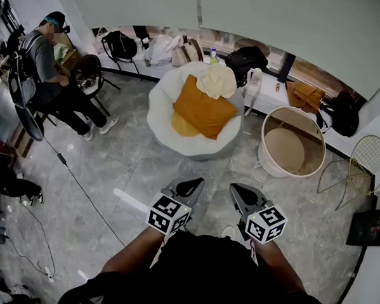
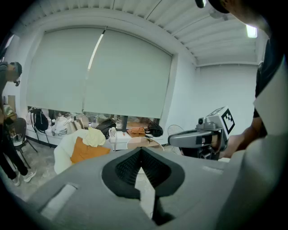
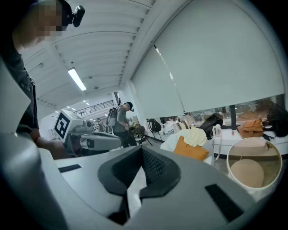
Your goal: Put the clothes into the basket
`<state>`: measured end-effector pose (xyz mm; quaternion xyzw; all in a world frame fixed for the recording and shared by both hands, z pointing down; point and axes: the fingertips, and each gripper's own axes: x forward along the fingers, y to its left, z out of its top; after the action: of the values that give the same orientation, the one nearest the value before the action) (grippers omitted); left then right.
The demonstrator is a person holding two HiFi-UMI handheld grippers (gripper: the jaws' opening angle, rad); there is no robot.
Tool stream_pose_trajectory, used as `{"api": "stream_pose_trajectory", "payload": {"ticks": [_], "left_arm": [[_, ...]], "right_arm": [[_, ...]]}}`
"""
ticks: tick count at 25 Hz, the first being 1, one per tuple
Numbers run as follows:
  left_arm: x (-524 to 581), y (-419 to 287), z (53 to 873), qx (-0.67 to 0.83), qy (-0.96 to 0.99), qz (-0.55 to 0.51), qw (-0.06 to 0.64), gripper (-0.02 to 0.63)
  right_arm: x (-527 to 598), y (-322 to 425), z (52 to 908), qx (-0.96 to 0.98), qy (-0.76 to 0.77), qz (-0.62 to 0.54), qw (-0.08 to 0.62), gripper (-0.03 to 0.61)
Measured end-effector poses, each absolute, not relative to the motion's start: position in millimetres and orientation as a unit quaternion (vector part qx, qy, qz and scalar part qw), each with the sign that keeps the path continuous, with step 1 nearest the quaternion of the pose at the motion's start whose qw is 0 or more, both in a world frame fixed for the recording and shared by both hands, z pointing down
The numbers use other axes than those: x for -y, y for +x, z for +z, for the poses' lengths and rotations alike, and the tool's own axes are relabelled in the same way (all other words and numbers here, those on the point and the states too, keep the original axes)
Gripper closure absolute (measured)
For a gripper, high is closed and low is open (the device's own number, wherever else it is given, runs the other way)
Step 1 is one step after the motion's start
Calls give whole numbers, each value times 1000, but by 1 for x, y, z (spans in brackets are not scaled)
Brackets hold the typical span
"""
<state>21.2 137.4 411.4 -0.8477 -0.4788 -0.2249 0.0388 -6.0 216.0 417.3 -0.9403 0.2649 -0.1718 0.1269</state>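
An orange garment (image 1: 204, 107) and a cream garment (image 1: 218, 81) lie on a white round seat (image 1: 163, 115) ahead of me. The round basket (image 1: 272, 165) stands on the floor to the seat's right, with nothing visible inside it. My left gripper (image 1: 191, 183) and right gripper (image 1: 242, 190) are held side by side close to my body, well short of the seat. Both point forward with jaws shut and nothing between them. The left gripper view shows the left gripper (image 2: 141, 152) aimed toward the garments (image 2: 85, 148). In the right gripper view the basket (image 3: 254, 140) sits right of the right gripper (image 3: 143, 150).
A person (image 1: 51, 71) sits at the far left beside a chair. A cable (image 1: 80, 187) runs across the grey floor. Bags (image 1: 245, 59) and an orange cloth (image 1: 305, 94) rest on the window ledge. A gold wire frame (image 1: 367, 160) stands at the right.
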Motion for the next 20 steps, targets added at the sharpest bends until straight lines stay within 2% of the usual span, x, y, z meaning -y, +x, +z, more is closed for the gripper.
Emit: {"api": "stream_pose_trajectory", "payload": {"ticks": [12, 20], "left_arm": [[-140, 25, 408, 481, -847, -221, 38, 620], [-148, 17, 419, 490, -838, -238, 38, 620]], "right_arm": [[-216, -4, 418, -265, -940, -171, 125, 566], [-212, -7, 416, -279, -931, -170, 163, 565]]}}
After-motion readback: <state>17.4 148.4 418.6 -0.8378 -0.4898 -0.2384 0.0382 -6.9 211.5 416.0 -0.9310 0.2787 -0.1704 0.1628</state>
